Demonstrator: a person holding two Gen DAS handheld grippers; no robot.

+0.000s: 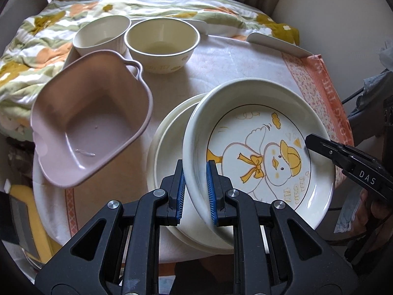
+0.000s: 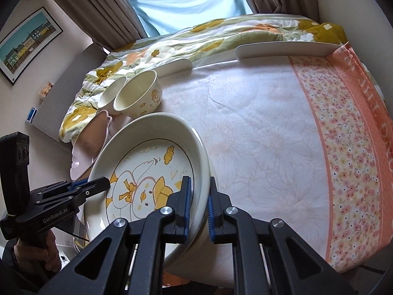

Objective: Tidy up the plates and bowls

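Floral tablecloth (image 2: 270,135), two bowls (image 1: 162,44), pink basin (image 1: 91,127), two plates (image 1: 258,147)

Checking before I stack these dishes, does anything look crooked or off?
Yes: the white duck-print plate is tilted, gripped on opposite rims by the left gripper and right gripper, sitting off-centre over the plain cream plate beneath it.
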